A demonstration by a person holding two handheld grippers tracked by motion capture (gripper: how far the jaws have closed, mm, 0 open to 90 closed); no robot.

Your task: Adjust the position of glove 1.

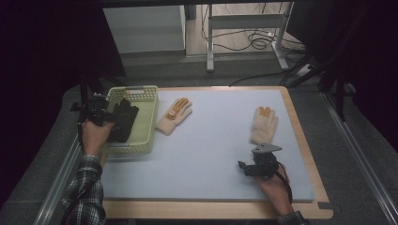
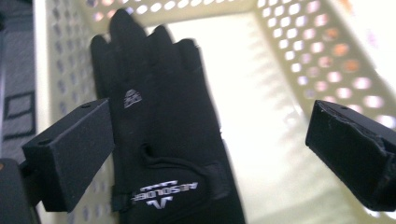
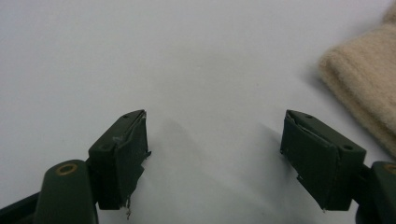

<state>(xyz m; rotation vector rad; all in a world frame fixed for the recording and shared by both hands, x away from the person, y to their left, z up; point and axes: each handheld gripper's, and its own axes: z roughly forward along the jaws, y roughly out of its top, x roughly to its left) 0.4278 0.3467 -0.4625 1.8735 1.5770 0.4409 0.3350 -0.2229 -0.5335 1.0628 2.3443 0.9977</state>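
A black glove [image 1: 125, 120] lies in the pale yellow basket [image 1: 146, 123] at the table's left. In the left gripper view the glove [image 2: 163, 126] has white lettering at the cuff and lies flat on the basket floor [image 2: 261, 140]. My left gripper [image 1: 107, 118] hovers over it, open, jaws wide apart [image 2: 210, 144], touching nothing. A cream knit glove [image 1: 174, 114] lies right of the basket. A second cream glove [image 1: 263, 124] lies at the right, its cuff [image 3: 364, 88] showing in the right gripper view. My right gripper [image 1: 244, 168] sits low over the mat [image 3: 187, 60], open and empty [image 3: 215, 149].
A light grey mat [image 1: 202, 154] covers the wooden table [image 1: 305, 140]. The basket's perforated walls [image 2: 327, 56] rise around the left gripper. Beyond the table stand a white cabinet [image 1: 143, 28] and a metal frame [image 1: 244, 28] with cables on the floor.
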